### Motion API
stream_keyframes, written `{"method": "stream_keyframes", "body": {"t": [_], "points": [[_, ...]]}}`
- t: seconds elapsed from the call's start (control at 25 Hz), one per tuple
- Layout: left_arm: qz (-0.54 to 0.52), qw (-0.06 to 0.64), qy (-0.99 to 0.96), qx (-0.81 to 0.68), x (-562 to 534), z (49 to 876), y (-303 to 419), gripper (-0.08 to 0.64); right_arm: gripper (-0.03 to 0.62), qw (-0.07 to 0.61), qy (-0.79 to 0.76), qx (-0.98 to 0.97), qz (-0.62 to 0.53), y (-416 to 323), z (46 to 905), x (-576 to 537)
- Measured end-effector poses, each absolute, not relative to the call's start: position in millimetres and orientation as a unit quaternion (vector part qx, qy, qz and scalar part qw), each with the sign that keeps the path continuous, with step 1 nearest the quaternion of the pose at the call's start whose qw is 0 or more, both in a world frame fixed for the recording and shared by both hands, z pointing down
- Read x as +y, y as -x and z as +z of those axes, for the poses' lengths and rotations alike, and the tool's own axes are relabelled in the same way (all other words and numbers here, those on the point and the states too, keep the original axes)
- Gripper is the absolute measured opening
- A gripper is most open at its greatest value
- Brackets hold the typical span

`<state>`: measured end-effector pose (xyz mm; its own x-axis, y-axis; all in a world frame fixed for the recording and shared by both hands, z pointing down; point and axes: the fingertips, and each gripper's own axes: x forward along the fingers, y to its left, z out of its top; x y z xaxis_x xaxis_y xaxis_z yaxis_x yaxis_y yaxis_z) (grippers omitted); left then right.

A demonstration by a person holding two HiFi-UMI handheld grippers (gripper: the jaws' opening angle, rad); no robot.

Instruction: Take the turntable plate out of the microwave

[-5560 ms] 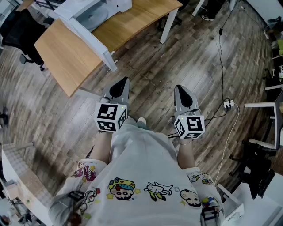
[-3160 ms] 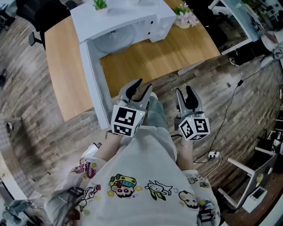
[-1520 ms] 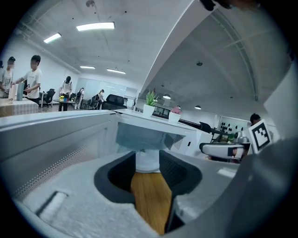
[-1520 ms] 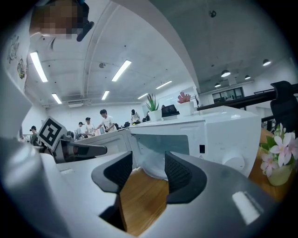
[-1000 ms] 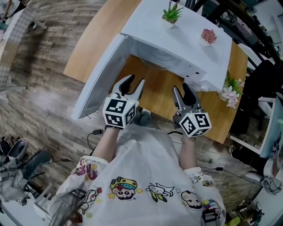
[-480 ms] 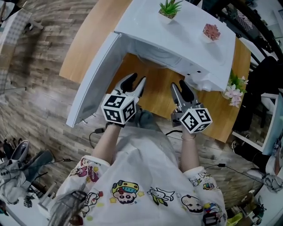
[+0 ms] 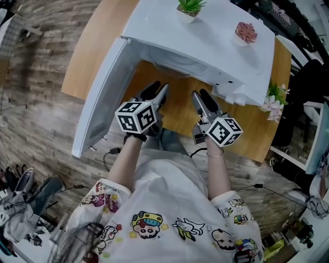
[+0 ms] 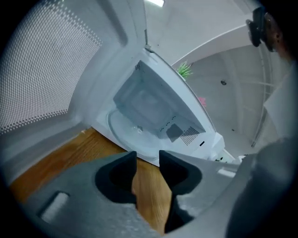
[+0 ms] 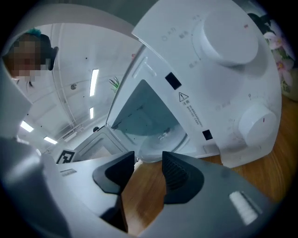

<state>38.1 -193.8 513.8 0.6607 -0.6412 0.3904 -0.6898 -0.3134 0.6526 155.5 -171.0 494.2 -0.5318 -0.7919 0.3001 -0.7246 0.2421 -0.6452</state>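
Note:
The white microwave (image 7: 205,36) stands on a wooden table (image 7: 180,110) with its door (image 7: 100,102) swung open to the left. The clear glass turntable plate (image 8: 135,137) lies flat on the cavity floor, also seen as plate (image 9: 163,139) in the right gripper view. From the head view the microwave's top hides it. My left gripper (image 7: 157,92) hovers over the table in front of the opening, open and empty (image 8: 148,158). My right gripper (image 7: 200,97) hangs beside it, nearer the control panel, jaws apart with nothing between them (image 9: 149,160).
Two small potted plants (image 7: 187,6) (image 7: 245,32) stand on the microwave's top. The control panel with two knobs (image 9: 228,42) is right of the cavity. A flower pot (image 7: 275,100) stands at the table's right end. Cables lie on the wooden floor (image 7: 110,154).
The person has walked up to the microwave. Over the last second both grippers sank and rolled, coming nearer the open cavity. Nothing has been taken hold of.

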Motion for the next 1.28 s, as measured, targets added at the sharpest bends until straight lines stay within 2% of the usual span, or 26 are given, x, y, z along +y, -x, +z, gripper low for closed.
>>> {"method": "stream_keyframes", "body": {"t": [0.44, 0.84, 1.08, 1.28], "points": [[-0.035, 0.485, -0.766, -0.42, -220, 543, -38, 0.152, 0.183, 0.101, 0.478, 0.751, -0.445, -151, 522, -183], [-0.079, 0.54, -0.725, -0.42, -236, 566, -45, 0.152, 0.181, 0.111, 0.478, 0.742, -0.456, -148, 526, -179], [-0.089, 0.55, -0.718, -0.417, -249, 568, -51, 0.152, 0.179, 0.118, 0.484, 0.732, -0.464, -153, 531, -176], [-0.105, 0.567, -0.701, -0.42, -256, 571, -56, 0.109, 0.178, 0.121, 0.485, 0.728, -0.469, -151, 534, -174]]}}
